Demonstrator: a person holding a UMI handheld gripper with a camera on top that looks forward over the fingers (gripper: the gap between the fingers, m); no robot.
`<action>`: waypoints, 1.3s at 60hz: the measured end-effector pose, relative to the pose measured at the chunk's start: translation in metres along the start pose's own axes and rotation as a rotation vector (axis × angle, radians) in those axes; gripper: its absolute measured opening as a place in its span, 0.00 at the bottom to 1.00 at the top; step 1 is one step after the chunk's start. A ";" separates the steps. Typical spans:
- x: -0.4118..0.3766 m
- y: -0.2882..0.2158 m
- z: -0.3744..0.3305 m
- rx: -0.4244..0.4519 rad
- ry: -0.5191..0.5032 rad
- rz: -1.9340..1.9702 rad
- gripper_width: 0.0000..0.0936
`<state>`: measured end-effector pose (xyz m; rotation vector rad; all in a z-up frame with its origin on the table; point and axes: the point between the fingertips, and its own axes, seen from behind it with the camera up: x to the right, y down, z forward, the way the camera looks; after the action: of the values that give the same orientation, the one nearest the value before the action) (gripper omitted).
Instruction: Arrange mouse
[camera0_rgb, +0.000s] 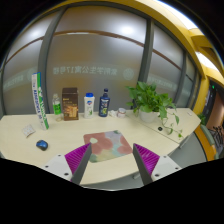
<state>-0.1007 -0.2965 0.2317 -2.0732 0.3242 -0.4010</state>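
The gripper (111, 160) hangs above the near edge of a pale desk (20, 135), its two fingers spread wide apart with nothing between them; the magenta pads (77, 155) face each other across the gap. Just ahead of the fingers, and reaching partly between them, a mouse mat (110, 144) with a pink and grey-green pattern lies flat on the desk, close to its near edge. Off to the left of the left finger, well apart from the mat, a small blue mouse (42, 144) sits on the bare desk surface, nearer the left end.

Farther back, along the rear edge of the desk, a row of things stands against the glass wall. From the left: a tall white box with green print (41, 100), upright and too small to read; a green bottle (57, 106); a brown box (70, 104); a white bottle with a blue label (89, 104), its writing unreadable; a dark blue bottle (104, 102); and a small white cup (122, 112). At the right rear corner a leafy green plant (152, 100) stands in a pot, with trailing stems. Behind everything, the frosted glass partition (90, 60) carries a faint line of writing (85, 72) that cannot be made out.
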 end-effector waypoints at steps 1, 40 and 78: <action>0.000 0.002 0.000 -0.006 0.002 -0.003 0.91; -0.283 0.142 0.061 -0.206 -0.303 -0.180 0.91; -0.399 0.100 0.192 -0.200 -0.394 -0.264 0.91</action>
<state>-0.3925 -0.0441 -0.0080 -2.3408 -0.1530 -0.1095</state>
